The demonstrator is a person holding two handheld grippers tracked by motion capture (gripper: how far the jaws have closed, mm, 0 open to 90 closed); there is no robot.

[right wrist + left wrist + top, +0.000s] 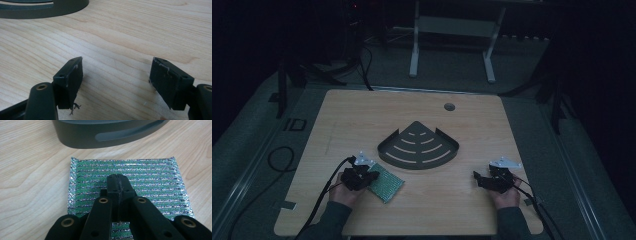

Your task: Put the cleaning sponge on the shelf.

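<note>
A green and silver scouring pad (388, 184) (150, 172) lies flat on the wooden table (362, 115), just in front of a dark grey fan-shaped slotted rack (418, 145) (82, 140). My left gripper (373, 176) (119, 180) sits over the pad's near half with its jaws pressed together and nothing visible between them. At the table's right front, my right gripper (477, 178) (116, 72) stands open over bare wood, jaws wide apart. The rack's edge (50, 10) shows at the top left of the right gripper view.
A round cable hole (449, 106) sits near the table's far edge. Cables trail from both grippers off the front edge. Beyond the table stands a white frame (452, 40) on a dark floor.
</note>
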